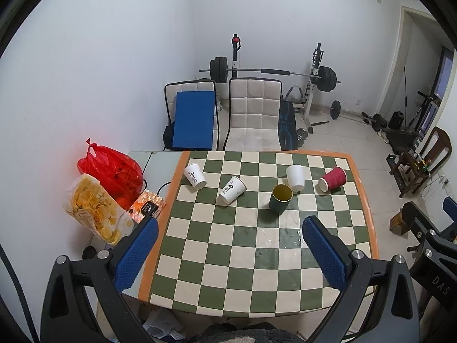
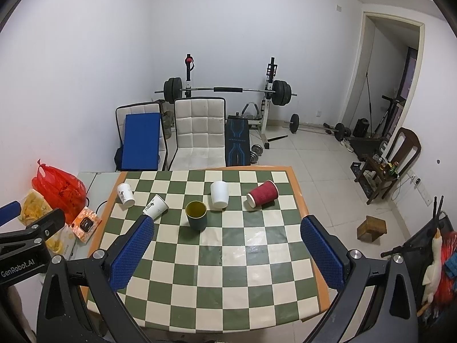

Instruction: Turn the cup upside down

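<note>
Several cups are on the checkered table (image 1: 257, 257) (image 2: 228, 271). A dark green cup with a yellow inside (image 1: 280, 198) (image 2: 196, 211) stands upright, mouth up. A plain white cup (image 1: 295, 177) (image 2: 219, 194) stands mouth down behind it. A red ribbed cup (image 1: 332, 178) (image 2: 262, 194) lies on its side. Two white printed cups (image 1: 195, 176) (image 1: 232, 189) (image 2: 125, 195) (image 2: 155, 206) lie tilted at the left. My left gripper (image 1: 230, 233) and right gripper (image 2: 227, 233) are both open and empty, hovering above the table's near half.
A red plastic bag (image 1: 112, 171), a snack bag (image 1: 94, 208) and an orange box (image 1: 147, 205) sit left of the table. Two chairs (image 1: 254, 114) and a barbell rack (image 1: 274, 71) stand behind. A wooden chair (image 2: 391, 160) and a small stool (image 2: 371, 227) are to the right.
</note>
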The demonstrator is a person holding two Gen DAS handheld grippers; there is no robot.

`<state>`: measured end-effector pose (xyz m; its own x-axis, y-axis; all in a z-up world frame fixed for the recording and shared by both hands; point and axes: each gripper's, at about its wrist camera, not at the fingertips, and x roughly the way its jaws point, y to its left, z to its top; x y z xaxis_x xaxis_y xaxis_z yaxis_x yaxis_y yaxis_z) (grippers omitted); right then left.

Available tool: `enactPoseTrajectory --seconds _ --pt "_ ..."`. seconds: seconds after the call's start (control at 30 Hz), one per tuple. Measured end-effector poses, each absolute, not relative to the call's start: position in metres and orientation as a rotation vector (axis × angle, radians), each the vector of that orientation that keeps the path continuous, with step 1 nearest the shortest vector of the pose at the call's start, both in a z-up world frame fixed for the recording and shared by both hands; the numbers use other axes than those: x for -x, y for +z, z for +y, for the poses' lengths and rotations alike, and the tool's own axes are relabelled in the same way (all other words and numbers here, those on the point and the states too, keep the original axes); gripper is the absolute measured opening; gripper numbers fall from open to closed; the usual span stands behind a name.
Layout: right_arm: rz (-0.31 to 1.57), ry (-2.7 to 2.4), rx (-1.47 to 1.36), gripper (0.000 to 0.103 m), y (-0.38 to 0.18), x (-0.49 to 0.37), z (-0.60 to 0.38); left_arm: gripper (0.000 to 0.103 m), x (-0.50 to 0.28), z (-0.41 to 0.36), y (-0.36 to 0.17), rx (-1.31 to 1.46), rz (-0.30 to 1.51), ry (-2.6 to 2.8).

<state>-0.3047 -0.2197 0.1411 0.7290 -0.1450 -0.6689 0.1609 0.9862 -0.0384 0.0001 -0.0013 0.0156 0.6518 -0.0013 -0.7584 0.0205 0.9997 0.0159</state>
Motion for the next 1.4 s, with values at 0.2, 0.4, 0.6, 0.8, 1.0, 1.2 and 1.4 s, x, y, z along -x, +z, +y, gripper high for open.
enactPoseTrajectory --seconds 0.2,0.4,0.6,0.8,1.0,1.2,1.4 --pt "0.730 -0.165 -0.028 0.103 0.141 0.309 -0.218 0.103 0.000 -0.002 0.016 -0.024 0.860 -0.012" --pt "0.721 -0.164 -0.028 0.103 0.143 0.310 -0.216 0.103 -0.002 -0.002 0.018 -0.024 0.857 -0.012" --pt "0.709 -0.161 -0.033 0.103 0.146 0.316 -0.214 0.103 -0.002 -0.002 0.019 -0.026 0.856 -0.011" --pt "0.707 -0.163 -0.033 0.103 0.147 0.316 -0.213 0.103 -0.003 -0.003 0.020 -0.025 0.854 -0.010" --pt "0.710 -0.160 -0.034 0.103 0.148 0.315 -0.214 0.103 -0.002 -0.003 0.020 -0.026 0.853 -0.010" --pt "0.710 -0.157 -0.037 0.103 0.148 0.316 -0.213 0.103 -0.001 -0.004 0.019 -0.025 0.852 -0.010" --pt "0.707 -0.153 -0.038 0.103 0.152 0.318 -0.210 0.103 0.000 -0.004 0.019 -0.026 0.851 -0.010"
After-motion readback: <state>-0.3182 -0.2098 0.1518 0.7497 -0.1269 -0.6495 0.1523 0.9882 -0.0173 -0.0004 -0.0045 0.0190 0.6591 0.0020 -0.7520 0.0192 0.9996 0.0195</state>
